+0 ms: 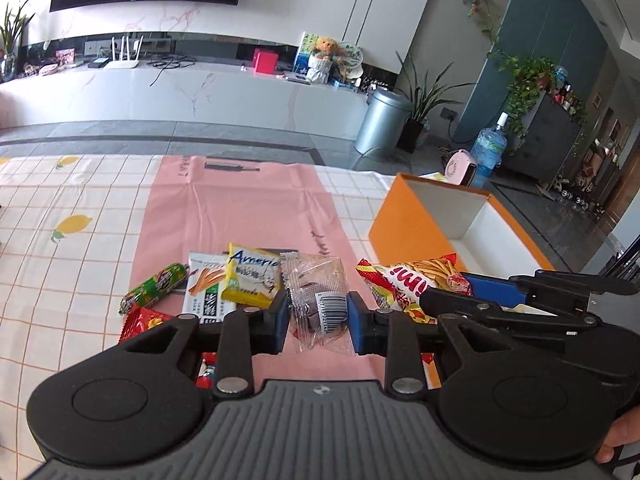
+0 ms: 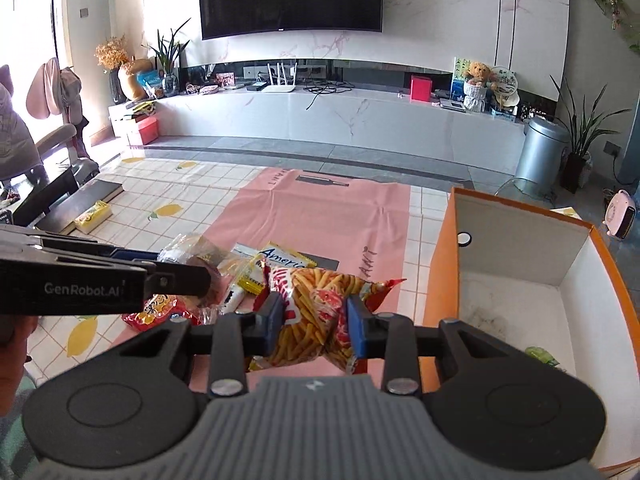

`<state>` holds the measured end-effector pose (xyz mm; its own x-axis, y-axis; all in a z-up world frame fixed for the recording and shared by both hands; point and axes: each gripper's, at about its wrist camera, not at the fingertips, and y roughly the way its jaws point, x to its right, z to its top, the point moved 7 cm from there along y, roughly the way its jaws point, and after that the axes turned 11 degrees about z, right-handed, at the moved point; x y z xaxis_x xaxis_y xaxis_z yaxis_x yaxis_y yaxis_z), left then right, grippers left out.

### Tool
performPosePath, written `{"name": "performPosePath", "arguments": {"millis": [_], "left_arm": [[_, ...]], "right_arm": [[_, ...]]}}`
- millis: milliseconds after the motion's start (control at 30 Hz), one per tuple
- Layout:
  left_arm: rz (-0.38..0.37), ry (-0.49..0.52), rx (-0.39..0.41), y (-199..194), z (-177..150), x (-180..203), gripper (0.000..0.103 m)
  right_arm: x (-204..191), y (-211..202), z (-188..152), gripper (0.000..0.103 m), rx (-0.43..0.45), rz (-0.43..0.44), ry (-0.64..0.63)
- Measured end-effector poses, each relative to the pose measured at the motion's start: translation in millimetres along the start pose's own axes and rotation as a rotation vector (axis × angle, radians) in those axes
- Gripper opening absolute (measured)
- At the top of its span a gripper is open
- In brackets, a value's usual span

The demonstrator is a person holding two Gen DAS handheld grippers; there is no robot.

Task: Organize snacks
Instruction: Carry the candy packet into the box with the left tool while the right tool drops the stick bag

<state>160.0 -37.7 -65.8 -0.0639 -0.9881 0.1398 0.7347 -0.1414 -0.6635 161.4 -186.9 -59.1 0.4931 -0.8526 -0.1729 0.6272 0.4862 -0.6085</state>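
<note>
Gripping a red chip bag [image 2: 316, 312] across its middle, the right tongs [image 2: 314, 322] hang just left of the open orange box [image 2: 440, 280]. Left tongs [image 1: 318, 322] pinch a clear packet [image 1: 316, 300] above the remaining snacks [image 1: 224, 288] on the desk [image 1: 80, 208].

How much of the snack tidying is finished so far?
Barely started: the orange cardboard box holds perhaps one greenish item. Right tongs grip the red fries bag; left tongs pinch a clear wrapped snack. The green sausage and yellow packet remain.
</note>
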Motion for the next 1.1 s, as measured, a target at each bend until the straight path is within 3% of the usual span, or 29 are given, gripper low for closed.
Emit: {"name": "performPosePath", "arguments": {"millis": [267, 567, 867, 1100], "left_arm": [[-0.078, 0.104, 0.053, -14.2, 25.7, 56.3, 0.033], [-0.183, 0.325, 0.038, 11.2, 43.0, 147.3, 0.033], [-0.202, 0.589, -0.043, 73.0, 40.9, 206.3, 0.033], [-0.163, 0.807, -0.116, 120.3, 30.9, 225.4, 0.033]], "right_arm": [[50.5, -55.8, 12.9, 0.031, 0.052, -0.032, 0.114], [126.4, -89.6, 9.5, 0.031, -0.021, -0.044, 0.218], [197.0, -68.1, -1.2, 0.031, -0.137, -0.052, 0.235], [228.5, -28.9, 2.6, 0.031, -0.222, -0.048, 0.134]]}}
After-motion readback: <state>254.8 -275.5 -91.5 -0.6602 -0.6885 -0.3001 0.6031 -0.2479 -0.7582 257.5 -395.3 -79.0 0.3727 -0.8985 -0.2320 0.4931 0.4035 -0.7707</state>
